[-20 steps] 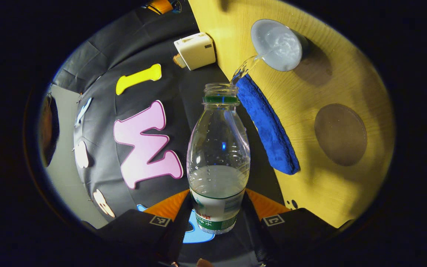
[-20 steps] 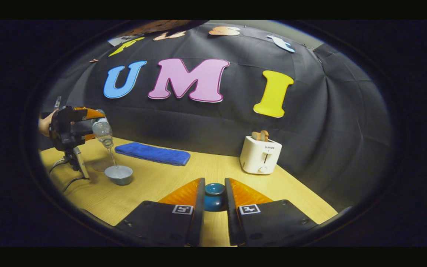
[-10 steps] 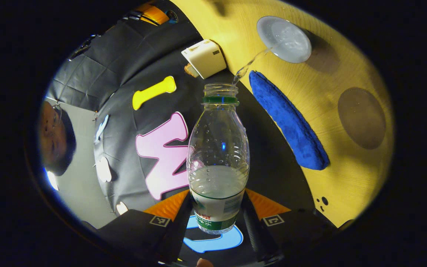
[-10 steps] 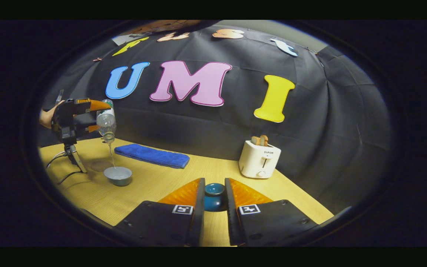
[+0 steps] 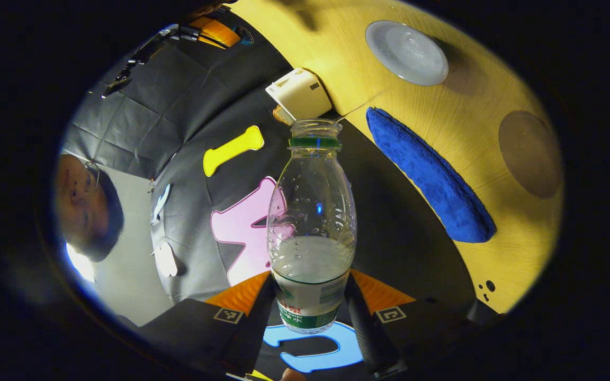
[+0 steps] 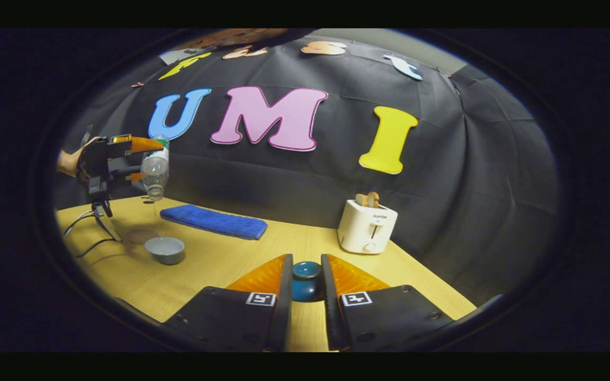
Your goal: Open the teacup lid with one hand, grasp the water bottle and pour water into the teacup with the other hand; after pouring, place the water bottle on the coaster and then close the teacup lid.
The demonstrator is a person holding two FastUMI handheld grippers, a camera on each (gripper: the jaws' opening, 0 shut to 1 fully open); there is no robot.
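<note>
My left gripper (image 5: 309, 309) is shut on the lower body of a clear, uncapped water bottle (image 5: 311, 211), which is about half full. The right gripper view has that bottle (image 6: 154, 170) tilted neck-down in the air, high above the table's left end. The grey teacup (image 5: 406, 53) stands open with water in it, below and a little right of the bottle's mouth (image 6: 164, 250). A round brown coaster (image 5: 530, 154) lies bare beside the cup. Low over the table, my right gripper (image 6: 306, 288) is shut on the dark blue teacup lid (image 6: 306, 271).
A folded blue cloth (image 6: 213, 221) lies along the back of the wooden table (image 6: 231, 262). A white toaster (image 6: 367, 225) with toast stands at the back right. Cables (image 6: 85, 233) trail over the table's left end. A person (image 5: 85, 203) is seen beyond the booth wall.
The left gripper has risen and swung the bottle back from the cup. The stream into the cup has thinned to a trickle at the mouth. The right gripper and lid have barely moved.
</note>
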